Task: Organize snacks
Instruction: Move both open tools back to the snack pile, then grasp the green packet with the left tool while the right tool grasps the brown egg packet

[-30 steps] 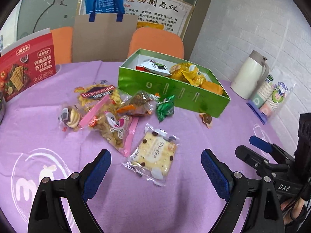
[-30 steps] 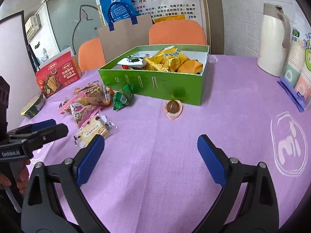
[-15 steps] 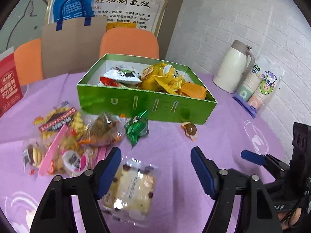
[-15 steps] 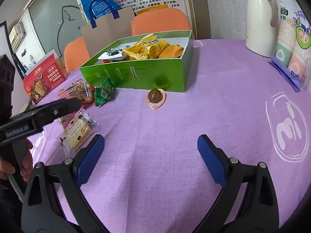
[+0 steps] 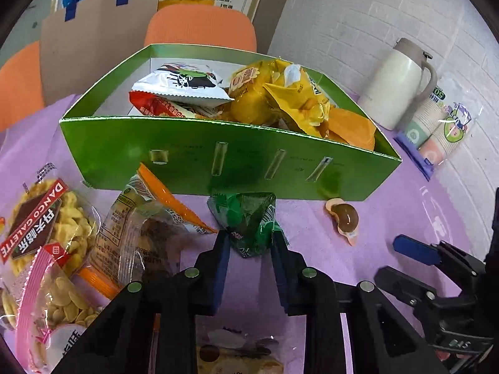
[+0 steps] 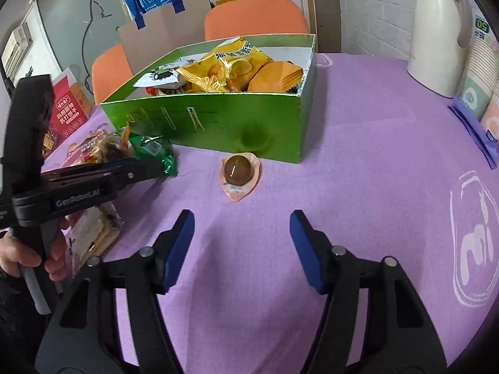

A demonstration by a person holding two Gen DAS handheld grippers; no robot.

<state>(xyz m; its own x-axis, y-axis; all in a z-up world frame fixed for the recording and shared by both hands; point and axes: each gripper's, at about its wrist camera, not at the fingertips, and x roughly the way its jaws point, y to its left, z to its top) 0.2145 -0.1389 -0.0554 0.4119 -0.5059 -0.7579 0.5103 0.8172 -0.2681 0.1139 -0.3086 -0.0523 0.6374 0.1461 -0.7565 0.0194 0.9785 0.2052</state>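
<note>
Left wrist view shows the left gripper [image 5: 251,244] clamped on a green wrapped snack [image 5: 246,221] before the green box [image 5: 193,159], while the right gripper [image 6: 241,233] gapes behind a brown jelly cup [image 6: 238,171].

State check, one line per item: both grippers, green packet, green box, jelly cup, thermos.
left gripper: shut on the green packet
right gripper: open, holding nothing
green packet: pinched between the fingers, just in front of the box
green box: lidless, partly filled with snacks
jelly cup: sealed, loose on the tablecloth
thermos: upright, lid shut
</note>
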